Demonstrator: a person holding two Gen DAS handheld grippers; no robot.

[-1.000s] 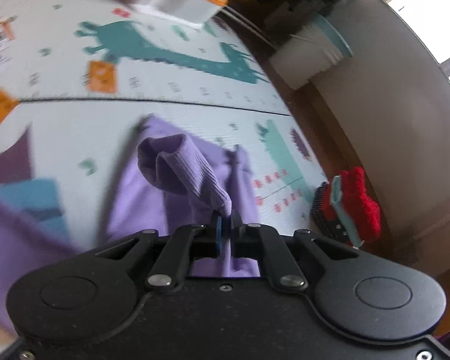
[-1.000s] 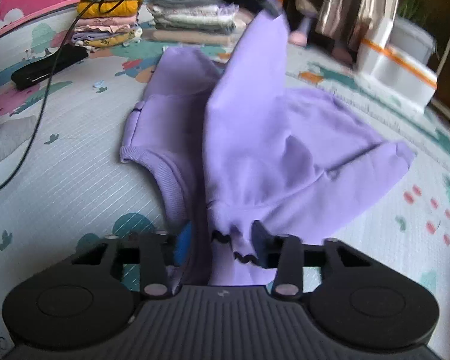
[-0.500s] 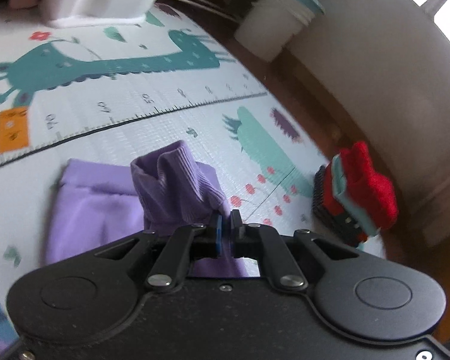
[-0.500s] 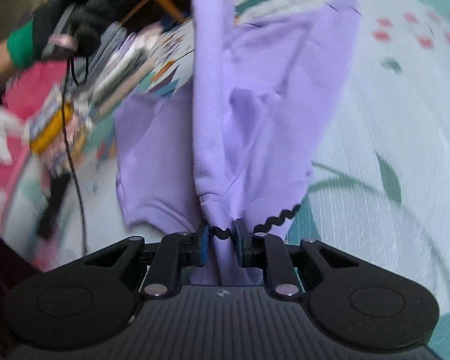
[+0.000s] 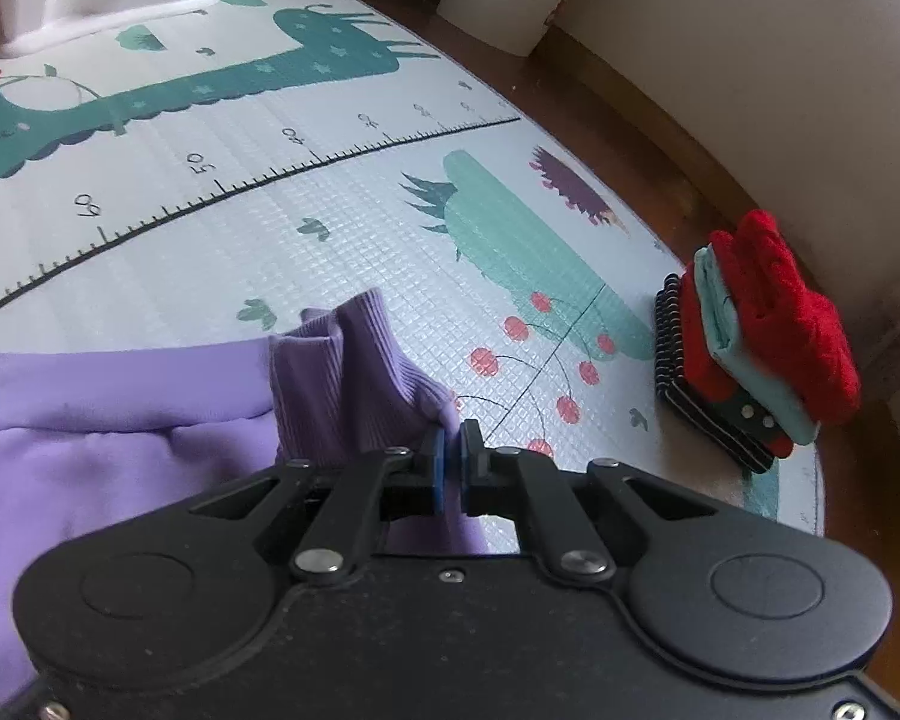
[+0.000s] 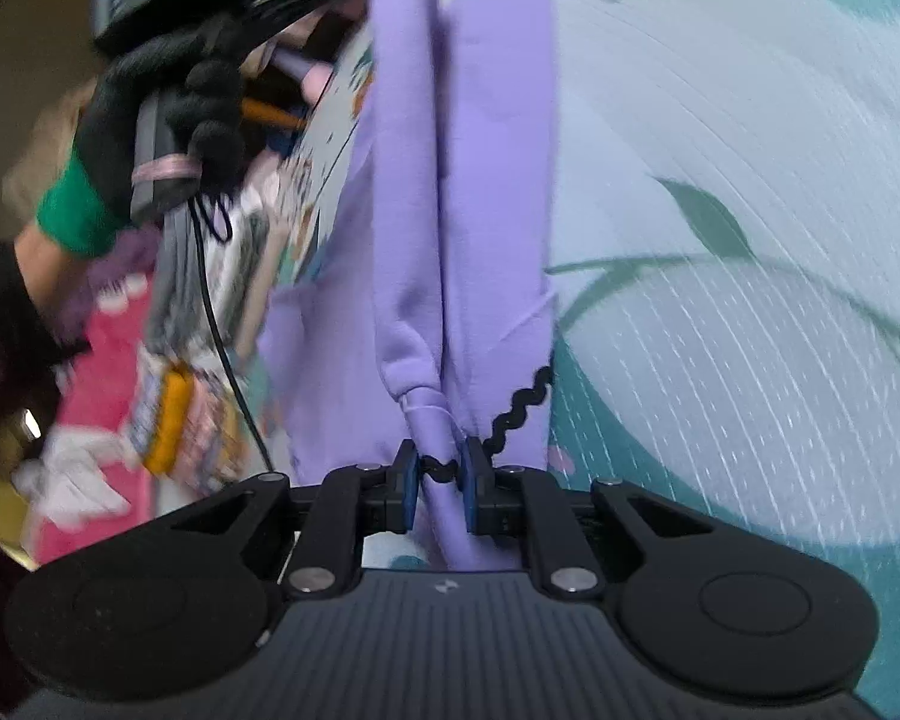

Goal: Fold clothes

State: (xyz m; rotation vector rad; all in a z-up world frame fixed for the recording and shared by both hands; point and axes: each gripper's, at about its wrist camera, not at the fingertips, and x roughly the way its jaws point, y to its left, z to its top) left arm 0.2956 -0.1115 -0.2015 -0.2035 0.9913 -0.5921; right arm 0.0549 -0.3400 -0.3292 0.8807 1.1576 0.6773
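Lower now, purple garment [image 6: 450, 192] stretched lengthwise, apparently taut, between clamped right gripper [image 6: 440, 483] and left gripper [image 5: 450, 468].

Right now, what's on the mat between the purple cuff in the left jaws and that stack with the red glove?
Nothing: in the left wrist view only bare play mat, printed with cherries, separates the purple cuff from the folded stack.
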